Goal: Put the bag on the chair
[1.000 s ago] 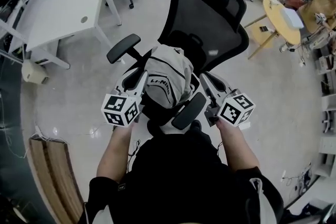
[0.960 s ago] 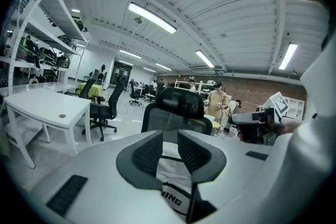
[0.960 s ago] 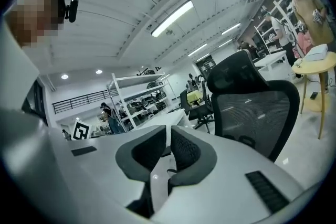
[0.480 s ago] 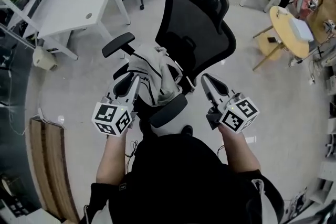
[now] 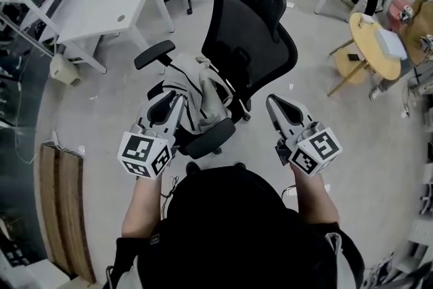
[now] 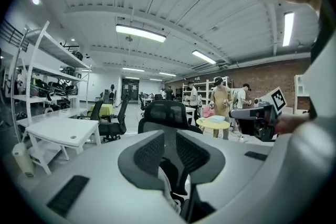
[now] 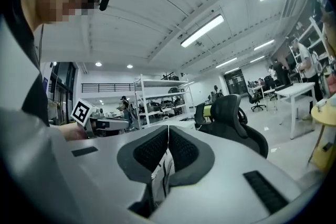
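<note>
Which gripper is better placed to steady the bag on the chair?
Left. The left gripper is right beside the bag, jaws closing with nothing between them. The right gripper is shut, off to the side of the chair.

wht desk [image 5: 101,10], rnd table [image 5: 365,40]

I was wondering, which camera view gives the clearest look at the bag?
The head view: the grey bag lies on the chair seat. The left gripper view shows a pale sliver of bag; the right gripper view a striped strip of bag.
</note>
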{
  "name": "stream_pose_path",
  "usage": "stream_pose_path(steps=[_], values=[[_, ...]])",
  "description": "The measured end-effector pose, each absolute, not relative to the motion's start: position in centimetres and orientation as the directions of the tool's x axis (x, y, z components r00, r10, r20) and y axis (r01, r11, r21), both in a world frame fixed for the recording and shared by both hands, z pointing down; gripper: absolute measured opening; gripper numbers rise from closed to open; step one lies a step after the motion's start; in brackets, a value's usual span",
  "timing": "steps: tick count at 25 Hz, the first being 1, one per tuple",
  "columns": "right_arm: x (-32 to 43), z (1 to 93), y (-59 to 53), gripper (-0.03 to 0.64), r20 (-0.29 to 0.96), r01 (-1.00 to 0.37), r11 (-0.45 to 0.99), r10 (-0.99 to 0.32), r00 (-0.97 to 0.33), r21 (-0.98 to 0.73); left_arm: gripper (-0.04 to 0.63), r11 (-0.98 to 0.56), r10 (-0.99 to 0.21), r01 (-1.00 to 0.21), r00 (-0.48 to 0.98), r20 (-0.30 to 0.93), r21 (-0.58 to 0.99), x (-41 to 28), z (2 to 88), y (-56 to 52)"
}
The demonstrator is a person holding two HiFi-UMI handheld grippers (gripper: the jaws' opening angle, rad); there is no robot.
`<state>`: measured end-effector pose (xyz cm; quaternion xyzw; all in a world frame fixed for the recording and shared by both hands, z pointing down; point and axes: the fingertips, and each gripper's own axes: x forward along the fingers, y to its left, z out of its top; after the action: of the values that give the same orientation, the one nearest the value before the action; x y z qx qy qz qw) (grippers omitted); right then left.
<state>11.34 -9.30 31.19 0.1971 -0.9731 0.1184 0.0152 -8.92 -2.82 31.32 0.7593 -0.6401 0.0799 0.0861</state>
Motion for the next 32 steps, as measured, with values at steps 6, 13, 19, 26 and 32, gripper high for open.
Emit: stream_pose_path(steps=[6,13,19,26,32], values=[[9.5,28.7,-9.3,0.031,0.061,-0.432,0.896,-0.428,-0.902,-0.106,0.074,-0.142,-0.969,-0.989,0.129,0.212,-0.050,-11.7,29.4,-0.6],[3.4,25.3,-6.2,0.031,0.020,-0.400,0.915,-0.401,-0.916,0.051,0.057,-0.143,-0.979,-0.981,0.121,0.164,-0.128,-14.6,26.3,1.5],[-1.1,26.1,-2.9,0.029,0.044,-0.283,0.958,-0.286,-0.957,0.048,0.051,-0.137,-0.982,-0.987,0.124,0.142,-0.089,-16.1,26.4,1.6],[-2.2,27.9,-2.7,0.029,0.087,-0.295,0.955,-0.295,-0.952,0.008,0.048,-0.136,-0.979,-0.989,0.125,0.158,-0.057,-17.2,27.5,1.6],[-1.5,28.8,-3.5,0.029,0.102,-0.319,0.947,-0.315,-0.943,-0.021,0.048,-0.134,-0.976,-0.991,0.127,0.175,-0.026,-17.5,28.7,1.5]])
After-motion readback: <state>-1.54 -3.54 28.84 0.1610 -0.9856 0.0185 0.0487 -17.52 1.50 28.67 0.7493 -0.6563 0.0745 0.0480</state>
